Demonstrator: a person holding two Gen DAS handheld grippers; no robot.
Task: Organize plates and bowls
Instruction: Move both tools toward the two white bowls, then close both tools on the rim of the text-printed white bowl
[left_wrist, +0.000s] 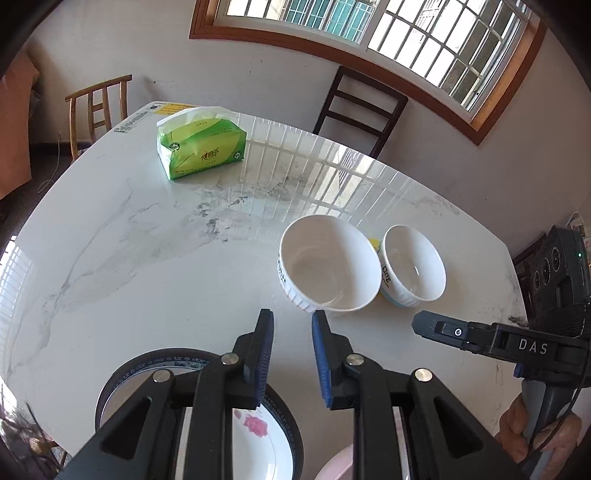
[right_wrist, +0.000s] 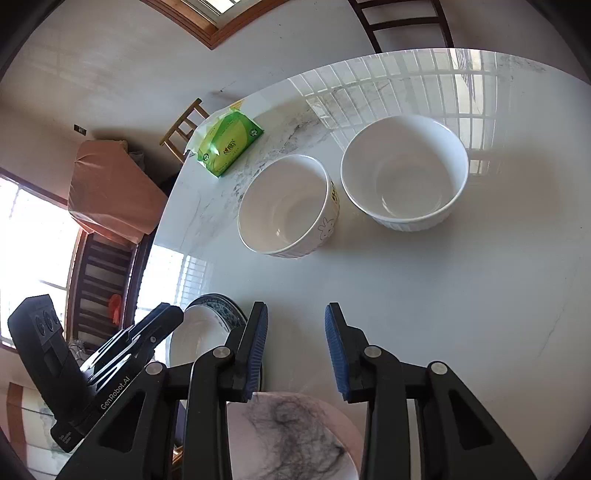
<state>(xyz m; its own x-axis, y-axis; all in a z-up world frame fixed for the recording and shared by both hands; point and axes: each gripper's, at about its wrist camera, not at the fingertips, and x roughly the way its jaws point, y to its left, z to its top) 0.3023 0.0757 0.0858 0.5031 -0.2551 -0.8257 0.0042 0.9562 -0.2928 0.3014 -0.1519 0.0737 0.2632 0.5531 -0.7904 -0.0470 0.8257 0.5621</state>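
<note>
My left tongs (left_wrist: 291, 321) and right tongs (right_wrist: 295, 314) both hang nearly closed on nothing above the table (left_wrist: 147, 258), pads a narrow gap apart, with the two white bowls (right_wrist: 404, 170) side by side ahead; nesting them looks like the next step, so I would reopen one pair wide, straddle a single rim wall and lift straight up so the neighbour is not knocked. The left view shows a blue-rimmed plate (left_wrist: 258, 435) with a pink flower under my tongs, while only the right view shows the pink marbled plate (right_wrist: 291, 435) and the rabbit print on the nearer bowl (right_wrist: 284, 206).
</note>
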